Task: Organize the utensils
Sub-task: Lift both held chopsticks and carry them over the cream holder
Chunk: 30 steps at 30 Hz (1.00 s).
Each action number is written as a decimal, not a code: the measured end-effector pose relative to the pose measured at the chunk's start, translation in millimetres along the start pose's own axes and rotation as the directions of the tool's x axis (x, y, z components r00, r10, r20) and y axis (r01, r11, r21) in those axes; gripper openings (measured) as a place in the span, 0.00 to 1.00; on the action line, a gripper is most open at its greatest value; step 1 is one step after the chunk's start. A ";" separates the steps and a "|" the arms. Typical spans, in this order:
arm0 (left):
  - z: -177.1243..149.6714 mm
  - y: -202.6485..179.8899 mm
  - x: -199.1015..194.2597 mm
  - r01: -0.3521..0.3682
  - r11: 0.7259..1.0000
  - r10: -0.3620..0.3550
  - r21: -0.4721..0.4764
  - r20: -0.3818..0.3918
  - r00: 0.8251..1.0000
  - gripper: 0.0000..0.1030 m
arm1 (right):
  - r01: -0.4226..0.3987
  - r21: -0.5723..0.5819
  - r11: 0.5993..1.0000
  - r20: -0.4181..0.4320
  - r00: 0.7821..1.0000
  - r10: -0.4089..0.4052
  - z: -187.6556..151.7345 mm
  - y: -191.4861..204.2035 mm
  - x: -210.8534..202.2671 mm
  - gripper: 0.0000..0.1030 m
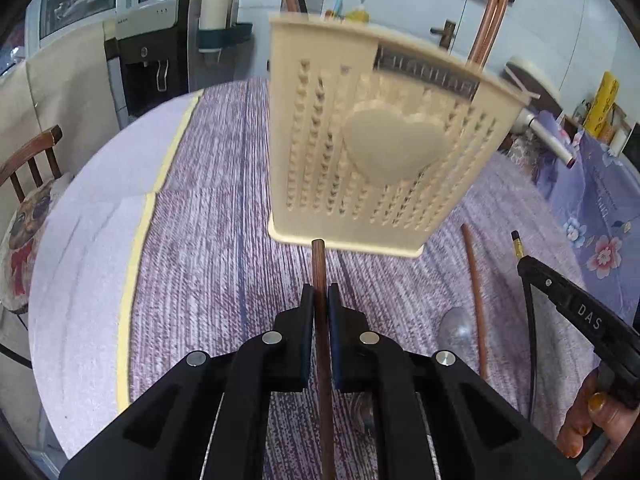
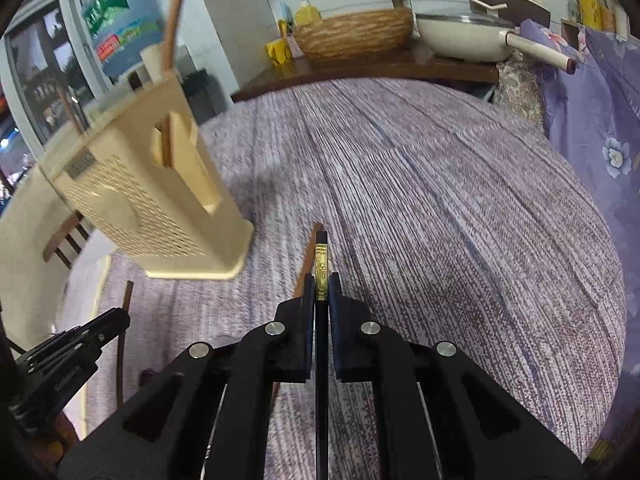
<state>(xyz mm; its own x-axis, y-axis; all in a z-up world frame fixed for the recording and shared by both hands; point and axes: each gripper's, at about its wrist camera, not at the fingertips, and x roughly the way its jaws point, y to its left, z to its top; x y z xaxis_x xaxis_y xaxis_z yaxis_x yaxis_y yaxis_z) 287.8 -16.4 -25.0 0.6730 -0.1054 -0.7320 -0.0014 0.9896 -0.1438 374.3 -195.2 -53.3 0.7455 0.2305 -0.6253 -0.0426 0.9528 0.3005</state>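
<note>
Holder (image 1: 372, 152) fills table (image 1: 80, 248) centre; fingers (image 1: 307, 312) clamp utensil (image 1: 319, 264).

A cream perforated utensil holder (image 1: 376, 152) with a raised heart stands upright on the surface. A brown chopstick (image 1: 320, 276) and a black gold-banded chopstick (image 2: 321, 264) point toward it.

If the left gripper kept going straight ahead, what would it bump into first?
Most likely the cream holder. The left gripper, shut on a brown stick, points at the holder's bottom edge, and the stick's tip would probably touch first. How far away it stands is hard to tell.
</note>
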 end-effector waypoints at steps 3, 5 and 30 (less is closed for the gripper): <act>8.5 0.7 -20.5 0.013 1.000 -0.013 -0.002 0.055 0.998 0.08 | -0.045 -0.001 0.999 0.049 0.998 0.045 7.4 0.2 -23.1 0.08; 15.4 3.5 -33.7 0.026 1.000 -0.025 -0.004 0.088 0.996 0.08 | -0.083 -0.003 0.997 0.069 0.994 0.083 12.1 -0.7 -37.4 0.08; 29.4 11.3 -112.8 0.071 0.995 -0.085 0.068 0.246 0.966 0.08 | -0.204 -0.178 0.963 0.158 0.960 0.233 30.7 9.9 -135.0 0.08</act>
<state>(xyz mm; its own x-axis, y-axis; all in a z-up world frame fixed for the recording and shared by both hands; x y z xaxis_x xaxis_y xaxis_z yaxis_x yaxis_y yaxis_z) 233.6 9.5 75.5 0.8318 -0.1622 -0.5309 0.0966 0.9841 -0.1494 293.7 -222.9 56.1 0.8104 0.4120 -0.4165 -0.3118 0.9052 0.2887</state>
